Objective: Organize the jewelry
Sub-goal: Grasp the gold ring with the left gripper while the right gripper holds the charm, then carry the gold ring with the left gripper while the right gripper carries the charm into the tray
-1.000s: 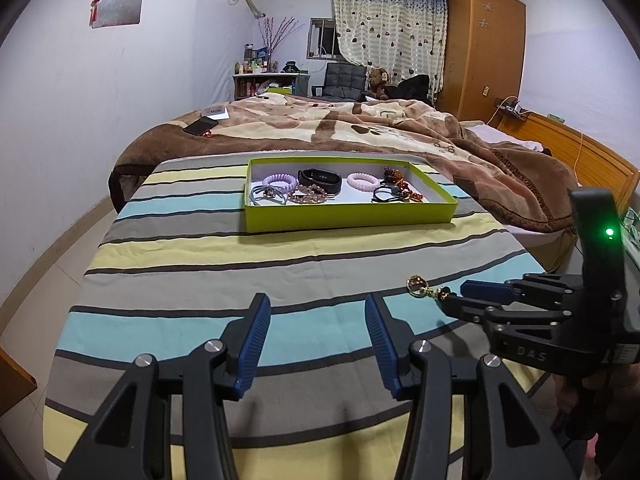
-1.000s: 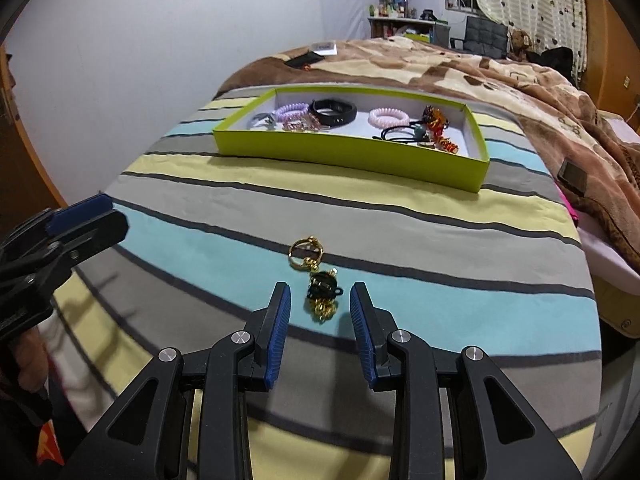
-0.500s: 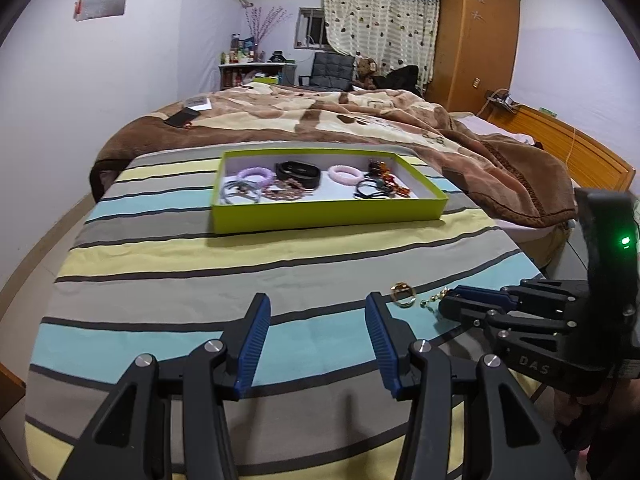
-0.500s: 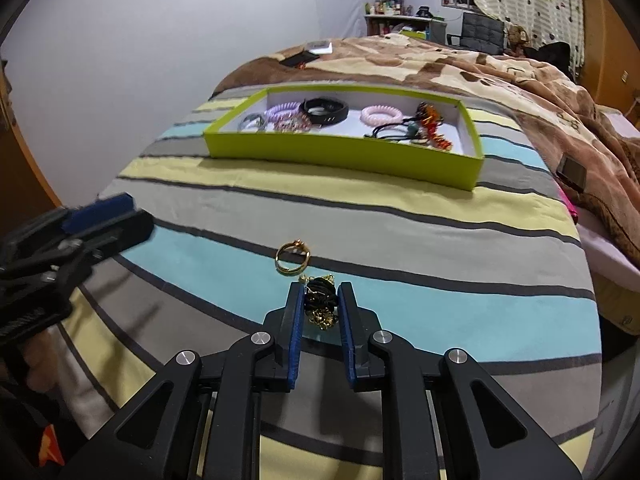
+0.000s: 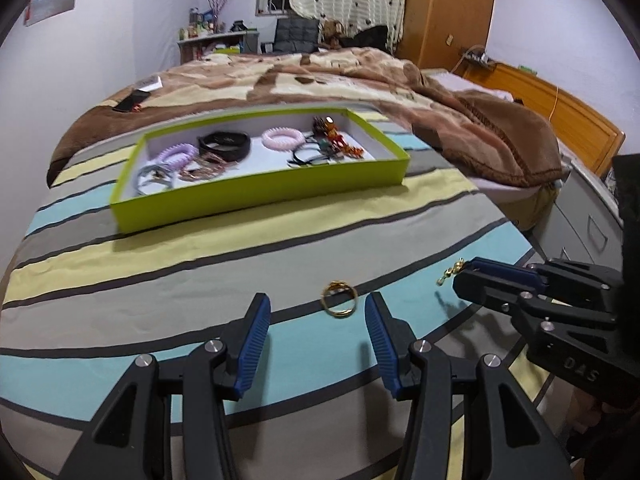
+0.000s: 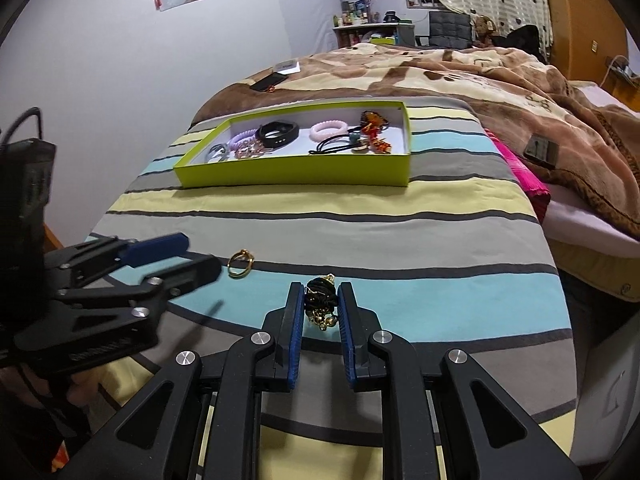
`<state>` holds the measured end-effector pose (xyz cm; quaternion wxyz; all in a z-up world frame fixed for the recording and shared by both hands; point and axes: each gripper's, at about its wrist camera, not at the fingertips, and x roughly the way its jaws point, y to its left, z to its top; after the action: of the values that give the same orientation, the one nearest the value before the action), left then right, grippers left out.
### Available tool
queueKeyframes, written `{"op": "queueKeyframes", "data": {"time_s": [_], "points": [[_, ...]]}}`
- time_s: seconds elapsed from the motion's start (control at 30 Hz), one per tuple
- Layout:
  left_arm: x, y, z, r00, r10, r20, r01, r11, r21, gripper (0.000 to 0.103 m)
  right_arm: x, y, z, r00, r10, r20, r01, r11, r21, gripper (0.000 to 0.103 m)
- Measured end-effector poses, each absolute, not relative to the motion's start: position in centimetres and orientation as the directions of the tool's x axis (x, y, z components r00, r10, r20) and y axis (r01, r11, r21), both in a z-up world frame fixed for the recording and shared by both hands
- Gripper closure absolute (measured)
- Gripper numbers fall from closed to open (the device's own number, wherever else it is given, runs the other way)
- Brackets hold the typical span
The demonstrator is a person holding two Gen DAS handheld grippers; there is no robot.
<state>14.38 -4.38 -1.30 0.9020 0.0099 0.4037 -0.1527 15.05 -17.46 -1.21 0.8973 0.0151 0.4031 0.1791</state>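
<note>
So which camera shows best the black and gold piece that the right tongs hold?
The right wrist view: the black and gold piece sits centred between the right tongs. The left wrist view shows only its gold chain end sticking out.

A broad stretch of bare striped cloth (image 5: 248, 248) lies between the two grippers and the green tray (image 5: 264, 196), open for passage straight ahead. The tray's near wall stands as a low barrier across that path; its inside is crowded with bands and hair ties, with some bare floor in the middle. On the cloth, a gold ring (image 5: 339, 299) lies just ahead of the left gripper (image 5: 316, 326), in the gap between its wide-set fingers. The right gripper (image 5: 460, 280) reaches in from the right, near the ring, narrowing the room there. To the right, a rumpled brown blanket (image 6: 560, 92) heaps up past the cloth's edge.
</note>
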Motion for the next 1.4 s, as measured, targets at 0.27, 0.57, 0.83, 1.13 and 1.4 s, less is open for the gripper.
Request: {"op": "queueKeyframes", "data": {"time_s": [0.27, 0.57, 0.83, 1.13, 1.4], "points": [[15.3, -6.3, -2.3, 0.593, -0.207, -0.778, 0.279, 0.959, -0.042, 0.058, 15.1, -18.5, -1.4, 0.616, 0.339, -0.711, -0.296, 0.936, 0.191, 0.086], [15.3, -7.1, -2.2, 0.602, -0.182, -0.777, 0.298, 0.955, 0.007, 0.079, 15.2, -18.7, -1.4, 0.618, 0.339, -0.71, -0.292, 0.937, 0.193, 0.086], [14.7, -6.2, -1.7, 0.608, -0.238, -0.757, 0.305, 0.951, -0.054, 0.08, 14.9, -18.8, -0.9, 0.627, 0.337, -0.703, -0.288, 0.938, 0.193, 0.086], [13.5, -4.1, 0.1, 0.663, -0.261, -0.702, 0.285, 0.955, -0.086, 0.08, 14.9, -18.1, -0.1, 0.631, 0.347, -0.694, -0.298, 0.934, 0.196, 0.086], [14.3, -1.7, 2.0, 0.704, -0.251, -0.664, 0.257, 0.962, -0.091, 0.08, 16.0, -16.9, 1.3, 0.645, 0.361, -0.673, -0.33, 0.927, 0.181, 0.086]]}}
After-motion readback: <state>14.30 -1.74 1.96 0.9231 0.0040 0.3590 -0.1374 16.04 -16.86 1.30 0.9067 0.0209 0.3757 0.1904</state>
